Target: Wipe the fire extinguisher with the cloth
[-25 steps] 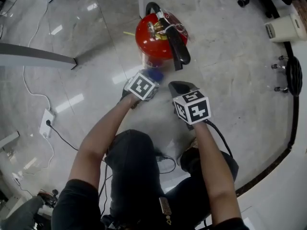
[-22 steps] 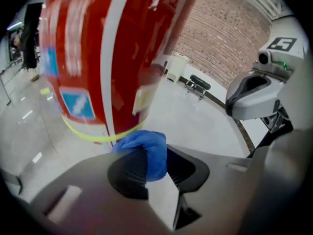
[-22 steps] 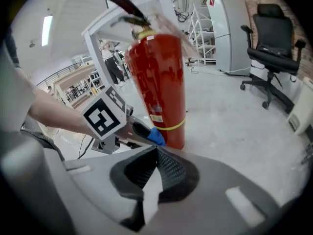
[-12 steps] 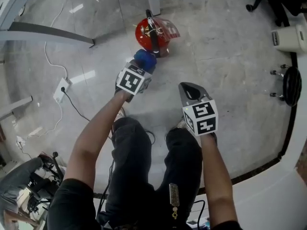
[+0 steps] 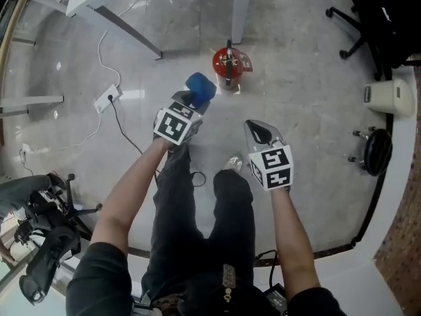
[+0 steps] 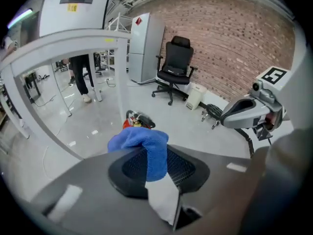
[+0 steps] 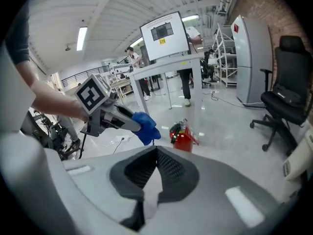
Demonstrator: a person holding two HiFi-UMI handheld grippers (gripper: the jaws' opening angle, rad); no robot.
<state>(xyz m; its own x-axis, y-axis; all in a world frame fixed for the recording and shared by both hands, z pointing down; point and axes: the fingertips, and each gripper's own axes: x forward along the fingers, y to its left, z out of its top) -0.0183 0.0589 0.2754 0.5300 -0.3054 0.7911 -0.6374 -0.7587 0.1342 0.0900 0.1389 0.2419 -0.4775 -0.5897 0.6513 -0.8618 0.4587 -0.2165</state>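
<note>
A red fire extinguisher (image 5: pixel 228 66) with a black hose stands on the grey floor by a white table leg; it also shows in the left gripper view (image 6: pixel 135 121) and the right gripper view (image 7: pixel 183 134). My left gripper (image 5: pixel 195 95) is shut on a blue cloth (image 5: pixel 199 87), held high, well above the extinguisher. The cloth bulges out past the jaws (image 6: pixel 142 146) and shows from the side too (image 7: pixel 145 126). My right gripper (image 5: pixel 257 132) is shut and holds nothing, level with the left one.
A white table leg (image 5: pixel 241 5) stands just behind the extinguisher. A power strip (image 5: pixel 107 97) and white cable lie on the floor to the left. Black office chairs (image 5: pixel 375 18) and a white box (image 5: pixel 389 99) stand at the right. My legs (image 5: pixel 197 209) are below.
The person has stood up: both grippers rose far above the floor, and the extinguisher now looks small and distant. The blue cloth stayed in the left gripper.
</note>
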